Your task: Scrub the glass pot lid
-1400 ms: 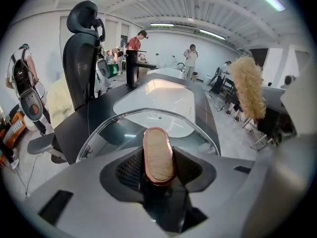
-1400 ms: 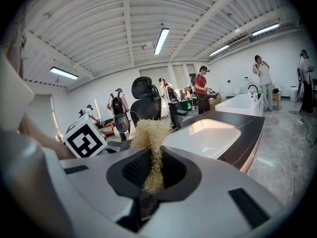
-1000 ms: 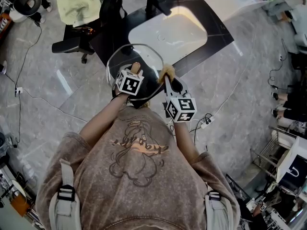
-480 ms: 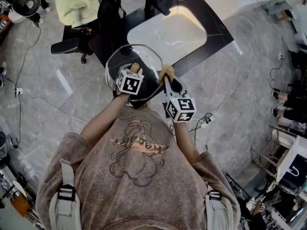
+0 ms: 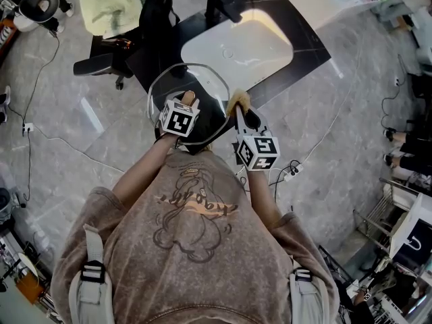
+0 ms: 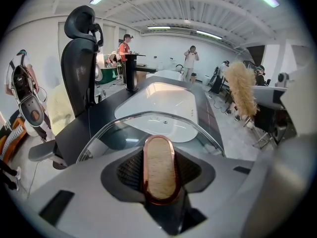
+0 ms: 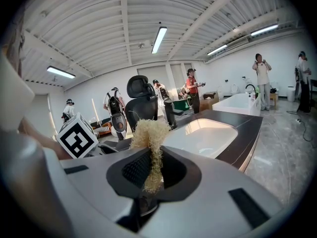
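Over counter (image 5: 305,44), left tongs (image 5: 190,102), tightening, clasp glass lid's (image 5: 202,76) oval knob (image 6: 159,168); right tongs (image 5: 241,113) pinch fibrous scrubber (image 7: 150,133).

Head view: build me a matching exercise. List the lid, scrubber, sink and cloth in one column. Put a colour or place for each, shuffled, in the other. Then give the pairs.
Things
1. lid
2. scrubber
3. sink
4. cloth

Colour or place
A. white, set in the dark counter
B. pale yellow-green, by the black chair
C. clear glass
D. straw-coloured, held by the right gripper

Pairs: 1-C, 2-D, 3-A, 4-B
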The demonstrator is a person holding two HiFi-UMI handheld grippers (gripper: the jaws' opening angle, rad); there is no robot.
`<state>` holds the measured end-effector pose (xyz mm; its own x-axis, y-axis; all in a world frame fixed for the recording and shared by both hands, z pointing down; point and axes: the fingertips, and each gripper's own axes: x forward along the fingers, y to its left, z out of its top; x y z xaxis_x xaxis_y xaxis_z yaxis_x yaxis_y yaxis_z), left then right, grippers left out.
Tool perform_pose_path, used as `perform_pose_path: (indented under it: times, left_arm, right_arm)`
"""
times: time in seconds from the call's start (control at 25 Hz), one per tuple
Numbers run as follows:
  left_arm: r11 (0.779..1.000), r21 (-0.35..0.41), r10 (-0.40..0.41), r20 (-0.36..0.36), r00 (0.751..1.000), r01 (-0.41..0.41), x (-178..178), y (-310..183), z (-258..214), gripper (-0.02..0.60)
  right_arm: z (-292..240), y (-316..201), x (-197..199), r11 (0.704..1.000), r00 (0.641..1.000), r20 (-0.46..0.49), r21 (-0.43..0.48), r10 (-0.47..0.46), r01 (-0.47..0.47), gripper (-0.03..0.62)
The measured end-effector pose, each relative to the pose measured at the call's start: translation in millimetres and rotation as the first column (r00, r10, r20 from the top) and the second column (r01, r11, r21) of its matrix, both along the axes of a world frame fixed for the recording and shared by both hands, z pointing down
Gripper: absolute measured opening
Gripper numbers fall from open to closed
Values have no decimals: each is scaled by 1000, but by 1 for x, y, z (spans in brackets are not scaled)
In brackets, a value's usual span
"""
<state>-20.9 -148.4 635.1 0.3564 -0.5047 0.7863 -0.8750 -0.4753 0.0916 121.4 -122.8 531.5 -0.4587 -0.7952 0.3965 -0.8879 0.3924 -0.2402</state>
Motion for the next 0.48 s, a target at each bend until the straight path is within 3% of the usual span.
perform_pose_path:
  times: [0.24,0.36,0.48]
  left_arm:
    - [999,26,47,-51,998,-45,-3,-7,-27,178]
    - [998,35,49,-145,988,-44,-8,-11,-54,178]
    - [999,23,48,-291,956,-43,-11,-13,-83,178]
  right_arm:
    - [-4,-4,7,1000,1000,-9,15,22,-22,43]
    - [-10,-7,23,997,998,-4,28,68,-68,43]
    - [-14,-9,37,994,995,-3,36,102,-101,43]
